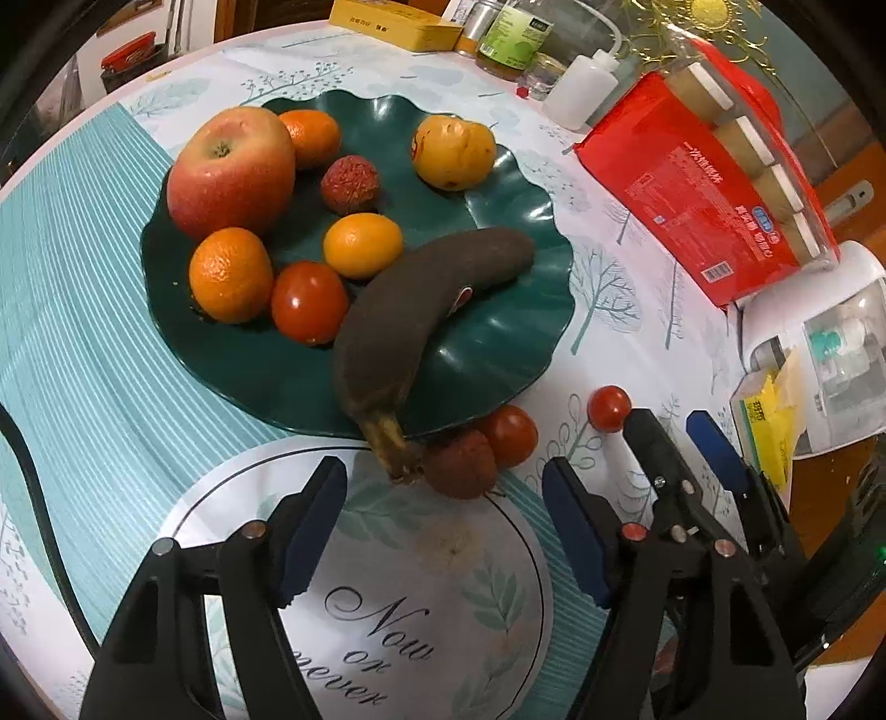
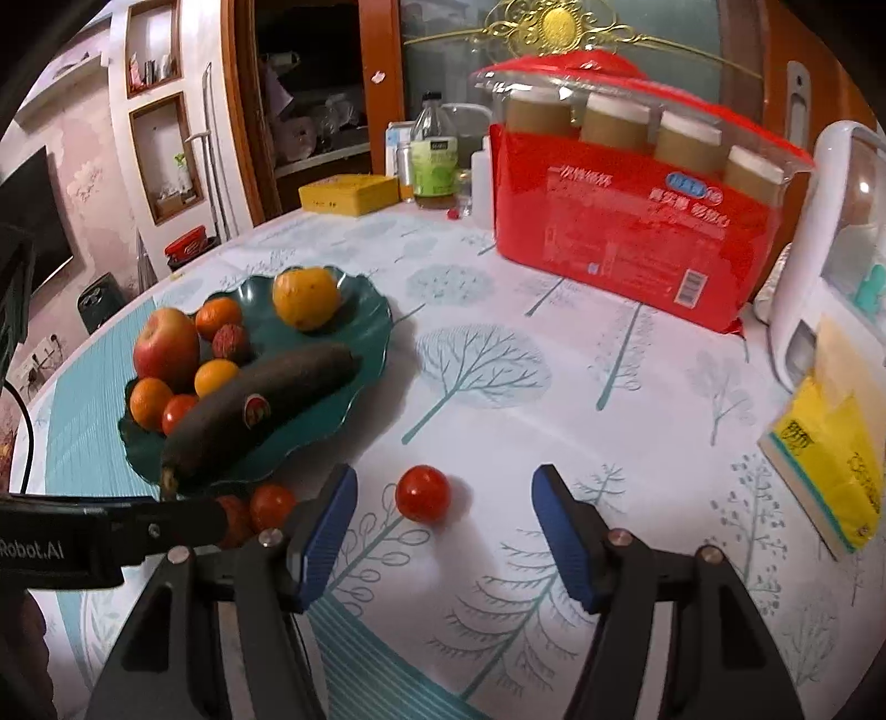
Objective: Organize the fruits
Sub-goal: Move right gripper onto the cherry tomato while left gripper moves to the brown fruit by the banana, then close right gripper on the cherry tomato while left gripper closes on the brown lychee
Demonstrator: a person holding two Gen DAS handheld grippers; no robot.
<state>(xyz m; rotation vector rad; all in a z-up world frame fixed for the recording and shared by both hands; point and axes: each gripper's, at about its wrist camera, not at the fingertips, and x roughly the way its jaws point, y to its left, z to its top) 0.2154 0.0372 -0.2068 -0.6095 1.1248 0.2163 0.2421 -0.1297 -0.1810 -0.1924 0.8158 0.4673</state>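
Note:
A dark green wavy plate [image 1: 498, 343] holds an apple [image 1: 232, 171], oranges, a lychee, a tomato, a yellow fruit and a brown banana [image 1: 398, 315] whose stem hangs over the near rim. On the cloth beside that stem lie a lychee [image 1: 459, 468] and a tomato [image 1: 512, 435]. My left gripper [image 1: 443, 504] is open just short of the lychee, touching nothing. A small tomato [image 2: 423, 493] lies alone on the cloth. My right gripper [image 2: 443, 504] is open with this tomato just beyond its blue pads [image 2: 326, 526], untouched. It also shows in the left wrist view as the right gripper [image 1: 673, 429].
A red pack of paper cups [image 1: 703, 188] stands at the right, with a white appliance [image 1: 819, 354] and a yellow-labelled packet [image 2: 825, 459] nearer. Bottles and a yellow box [image 1: 393, 22] crowd the table's far edge. A black cable [image 1: 33, 487] runs along the left.

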